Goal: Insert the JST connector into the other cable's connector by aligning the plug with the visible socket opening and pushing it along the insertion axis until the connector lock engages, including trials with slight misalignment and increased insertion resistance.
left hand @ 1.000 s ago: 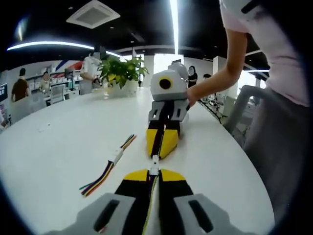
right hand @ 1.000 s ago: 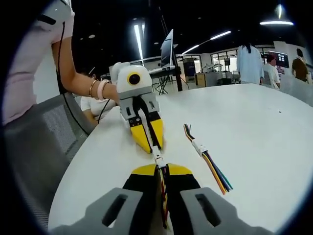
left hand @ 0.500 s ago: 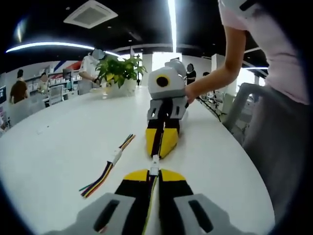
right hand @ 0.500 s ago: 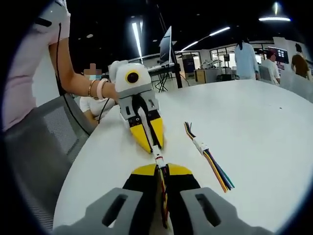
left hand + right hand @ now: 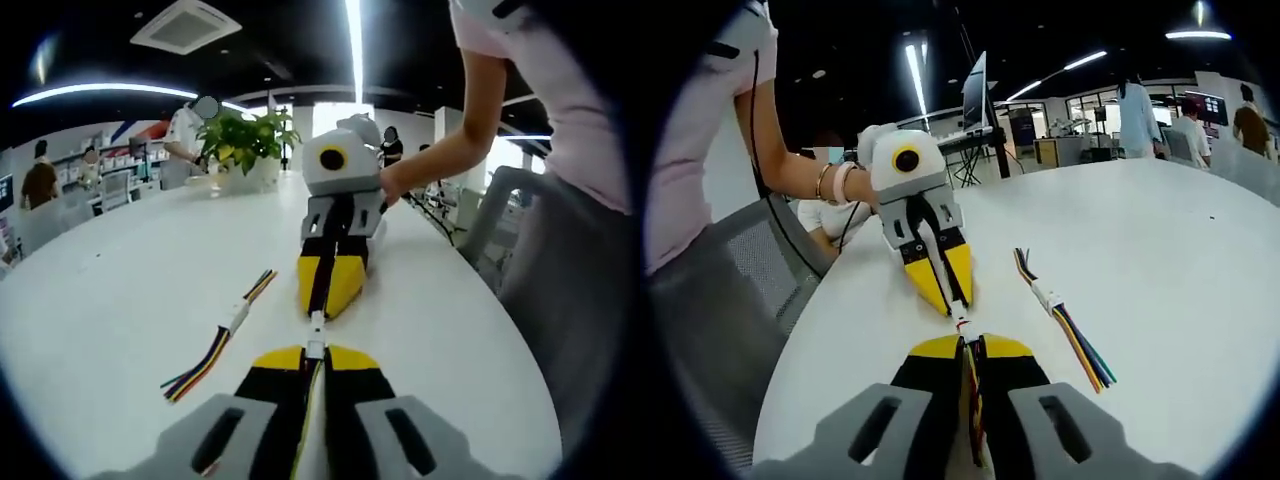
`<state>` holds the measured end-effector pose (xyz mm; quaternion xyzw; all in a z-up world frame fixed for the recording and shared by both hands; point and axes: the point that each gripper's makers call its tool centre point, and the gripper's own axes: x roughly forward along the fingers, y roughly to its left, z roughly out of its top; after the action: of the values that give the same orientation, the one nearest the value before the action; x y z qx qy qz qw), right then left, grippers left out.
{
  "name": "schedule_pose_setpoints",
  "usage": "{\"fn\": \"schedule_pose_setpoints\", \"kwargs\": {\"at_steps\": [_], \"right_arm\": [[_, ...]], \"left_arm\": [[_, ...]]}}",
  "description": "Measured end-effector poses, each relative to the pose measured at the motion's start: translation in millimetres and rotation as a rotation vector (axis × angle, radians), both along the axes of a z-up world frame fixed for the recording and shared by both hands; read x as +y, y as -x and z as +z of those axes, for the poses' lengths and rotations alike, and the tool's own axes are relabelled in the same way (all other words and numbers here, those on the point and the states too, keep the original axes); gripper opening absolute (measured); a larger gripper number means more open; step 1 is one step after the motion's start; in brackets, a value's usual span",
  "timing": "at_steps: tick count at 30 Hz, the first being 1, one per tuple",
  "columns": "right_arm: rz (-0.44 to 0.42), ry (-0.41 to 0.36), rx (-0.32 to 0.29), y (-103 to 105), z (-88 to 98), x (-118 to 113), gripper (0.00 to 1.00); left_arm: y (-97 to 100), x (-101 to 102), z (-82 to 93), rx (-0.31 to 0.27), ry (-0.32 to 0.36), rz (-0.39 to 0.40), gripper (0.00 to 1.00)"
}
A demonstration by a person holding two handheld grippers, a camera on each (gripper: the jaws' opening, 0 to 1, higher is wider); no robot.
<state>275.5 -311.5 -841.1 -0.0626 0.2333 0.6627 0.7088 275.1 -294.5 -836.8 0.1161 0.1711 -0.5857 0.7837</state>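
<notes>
White table (image 5: 120, 290): two claws, left claw (image 5: 315, 352), right claw (image 5: 967, 345), each clamped on connector (image 5: 316, 326); one spare cable (image 5: 225, 335).

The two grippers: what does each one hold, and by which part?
Each gripper, left and right, is shut on a cable just behind its white connector; the two connectors meet between the tips.
</notes>
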Motion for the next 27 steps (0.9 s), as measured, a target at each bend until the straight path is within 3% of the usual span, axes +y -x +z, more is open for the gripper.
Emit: {"fn": "schedule_pose_setpoints", "kwargs": {"at_steps": [17, 27], "right_arm": [[0.02, -0.001, -0.012, 1.4, -0.6, 4.0, 0.03], [-0.006, -0.069, 0.012, -3.4, 7.2, 1.5, 0.02]], "left_arm": [[-2.0, -4.0, 1.5, 0.0, 0.004, -0.007, 0.0], [-6.5, -5.1, 7.9, 0.004, 0.056, 0.005, 0.0]]}}
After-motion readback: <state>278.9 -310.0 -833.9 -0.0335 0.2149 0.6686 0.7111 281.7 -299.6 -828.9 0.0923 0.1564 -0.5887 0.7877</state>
